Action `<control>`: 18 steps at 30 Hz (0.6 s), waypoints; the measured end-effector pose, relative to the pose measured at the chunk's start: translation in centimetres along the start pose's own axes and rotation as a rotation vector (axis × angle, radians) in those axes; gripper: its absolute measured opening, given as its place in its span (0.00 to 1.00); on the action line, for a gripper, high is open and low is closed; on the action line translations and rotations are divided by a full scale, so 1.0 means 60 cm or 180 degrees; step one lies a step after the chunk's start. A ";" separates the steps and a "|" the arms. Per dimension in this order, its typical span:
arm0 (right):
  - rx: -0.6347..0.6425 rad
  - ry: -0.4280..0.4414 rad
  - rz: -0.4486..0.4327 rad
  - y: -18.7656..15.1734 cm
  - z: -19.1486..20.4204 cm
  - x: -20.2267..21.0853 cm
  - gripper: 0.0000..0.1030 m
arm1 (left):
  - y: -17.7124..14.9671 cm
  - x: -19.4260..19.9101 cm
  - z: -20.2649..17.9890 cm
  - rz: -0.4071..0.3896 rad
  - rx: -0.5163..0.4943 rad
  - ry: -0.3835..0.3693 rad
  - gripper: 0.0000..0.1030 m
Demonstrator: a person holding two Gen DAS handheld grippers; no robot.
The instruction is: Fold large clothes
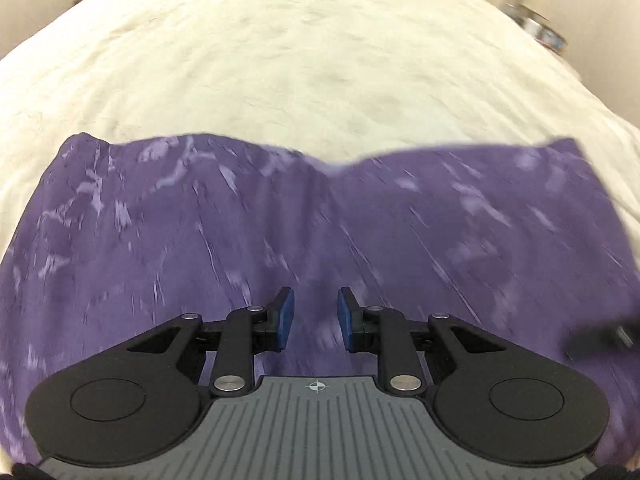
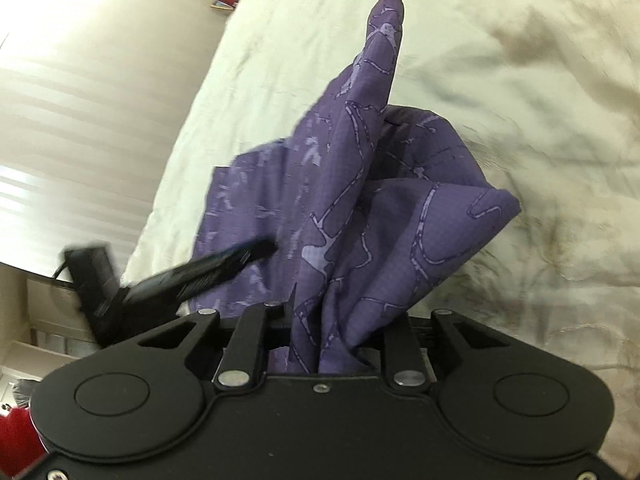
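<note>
A purple patterned garment (image 1: 304, 224) lies spread on a cream bed cover (image 1: 280, 60), filling the near half of the left wrist view. My left gripper (image 1: 316, 318) hovers over it, open and empty, its blue pads (image 1: 286, 320) apart. My right gripper (image 2: 326, 320) is shut on a bunched fold of the same garment (image 2: 360, 184), which rises between its fingers and hides the fingertips. The left gripper shows as a blurred black shape in the right wrist view (image 2: 188, 276), at the garment's left edge. The right gripper is a dark blur at the right edge of the left wrist view (image 1: 600, 338).
The cream bed cover (image 2: 540, 140) reaches around the garment on all sides. A pale wall or floor (image 2: 80, 100) lies beyond the bed's left edge. Cluttered items stand at the far corners (image 1: 544, 28), (image 2: 226, 0). A red object (image 2: 16, 432) shows at the lower left.
</note>
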State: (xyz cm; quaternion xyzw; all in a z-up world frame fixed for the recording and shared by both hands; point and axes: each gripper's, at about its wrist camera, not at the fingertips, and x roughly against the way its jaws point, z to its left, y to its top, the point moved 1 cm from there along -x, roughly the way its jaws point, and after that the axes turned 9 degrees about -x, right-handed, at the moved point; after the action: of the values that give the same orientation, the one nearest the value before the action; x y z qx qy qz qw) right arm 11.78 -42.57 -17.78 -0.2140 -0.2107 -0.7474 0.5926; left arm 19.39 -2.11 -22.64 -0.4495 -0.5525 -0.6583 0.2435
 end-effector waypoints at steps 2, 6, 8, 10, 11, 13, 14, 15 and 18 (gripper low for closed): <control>0.0022 0.0012 0.0008 0.001 0.011 0.003 0.28 | 0.014 -0.028 0.010 0.0091 0.0090 0.0017 0.22; 0.0015 0.0066 -0.0012 0.003 0.030 0.006 0.28 | 0.030 -0.061 0.024 0.0160 0.0117 -0.0030 0.22; 0.0035 0.0064 -0.0025 0.003 0.039 0.007 0.28 | 0.031 -0.060 0.032 0.0157 0.0194 -0.0089 0.22; 0.0058 0.0052 -0.0035 0.001 0.051 0.008 0.28 | 0.020 -0.048 0.043 0.0119 0.0299 -0.0181 0.23; 0.0063 0.0049 -0.0041 0.000 0.054 0.011 0.28 | 0.015 -0.041 0.053 0.0112 0.0347 -0.0232 0.23; 0.0071 0.0028 -0.0059 -0.003 0.066 0.014 0.28 | -0.010 -0.013 0.050 0.0086 0.0403 -0.0329 0.22; 0.0075 0.0003 -0.0070 -0.005 0.072 0.017 0.28 | -0.024 0.002 0.049 0.0071 0.0411 -0.0375 0.23; 0.0072 -0.0019 -0.0081 -0.007 0.075 0.021 0.28 | -0.041 0.013 0.048 0.0074 0.0416 -0.0408 0.22; 0.0027 -0.0071 -0.0126 -0.014 0.097 0.019 0.28 | -0.094 0.047 0.053 0.0110 0.0464 -0.0532 0.22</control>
State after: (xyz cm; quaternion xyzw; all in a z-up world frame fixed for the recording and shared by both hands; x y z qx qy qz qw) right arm 11.14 -39.98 -12.40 -0.2156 -0.2246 -0.7557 0.5762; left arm 14.46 2.91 -23.13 -0.4935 -0.6094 -0.5723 0.2400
